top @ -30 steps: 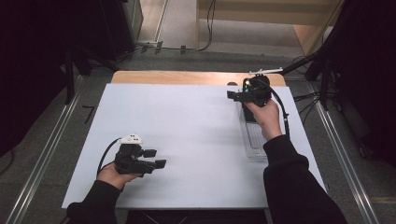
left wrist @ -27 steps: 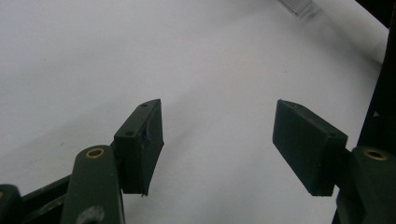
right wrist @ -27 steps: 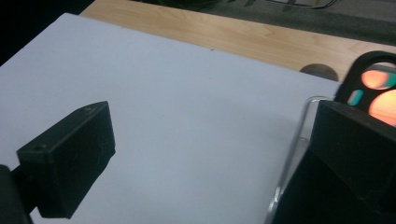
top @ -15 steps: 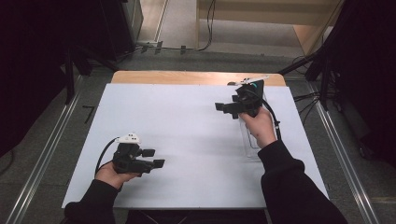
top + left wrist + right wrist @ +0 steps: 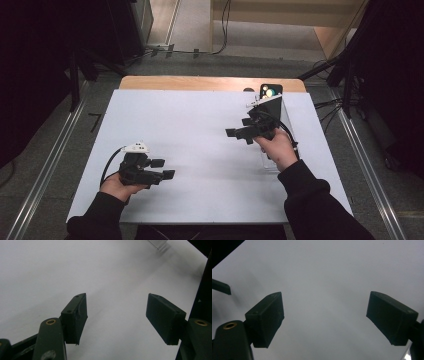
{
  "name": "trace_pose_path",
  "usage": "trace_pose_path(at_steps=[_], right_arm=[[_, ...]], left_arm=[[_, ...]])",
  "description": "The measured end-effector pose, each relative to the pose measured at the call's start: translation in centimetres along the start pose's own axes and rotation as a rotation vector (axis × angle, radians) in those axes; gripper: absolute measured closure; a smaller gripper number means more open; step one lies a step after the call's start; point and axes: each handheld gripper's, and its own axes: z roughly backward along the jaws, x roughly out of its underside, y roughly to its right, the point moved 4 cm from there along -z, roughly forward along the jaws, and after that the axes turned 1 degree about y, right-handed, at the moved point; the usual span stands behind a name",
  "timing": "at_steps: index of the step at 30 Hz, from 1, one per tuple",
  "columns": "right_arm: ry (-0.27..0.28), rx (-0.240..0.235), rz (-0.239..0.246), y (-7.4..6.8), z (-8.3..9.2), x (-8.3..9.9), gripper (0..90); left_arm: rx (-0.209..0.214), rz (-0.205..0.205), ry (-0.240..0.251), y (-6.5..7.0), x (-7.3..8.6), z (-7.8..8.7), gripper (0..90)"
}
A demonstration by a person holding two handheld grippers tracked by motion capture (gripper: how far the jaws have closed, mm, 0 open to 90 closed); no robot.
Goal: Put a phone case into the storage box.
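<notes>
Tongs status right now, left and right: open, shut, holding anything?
Left tongs: open, nothing between the pads, only bare white tabletop.
Right tongs: open, empty; they have just been closing a little.

Right gripper [image 5: 241,134] moved from the far right corner of the table [image 5: 200,115] toward the middle and slightly lower, away from the clear tray [image 5: 270,162]. Jaws closing a little, nothing between them. Uncovered behind: a small dark device [image 5: 270,91], probably a phone.
</notes>
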Motion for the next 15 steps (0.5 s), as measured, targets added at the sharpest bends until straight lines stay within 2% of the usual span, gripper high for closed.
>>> trace_pose_path(at_steps=[3, 9, 15], right_arm=[[-0.013, -0.012, 0.005, -0.5, 0.2, 0.6, 20.7], [-0.044, -0.033, 0.032, -1.5, 0.5, 1.9, 20.8], [-0.038, -0.045, 0.076, -2.4, 1.1, 3.5, 20.7]], left_arm=[[0.0, 0.002, 0.005, 0.0, 0.0, 0.1, 33.5], [0.006, -0.003, 0.007, 0.2, 0.1, 0.3, 33.5], [0.016, -0.007, 0.01, 0.4, 0.2, 0.4, 33.5]])
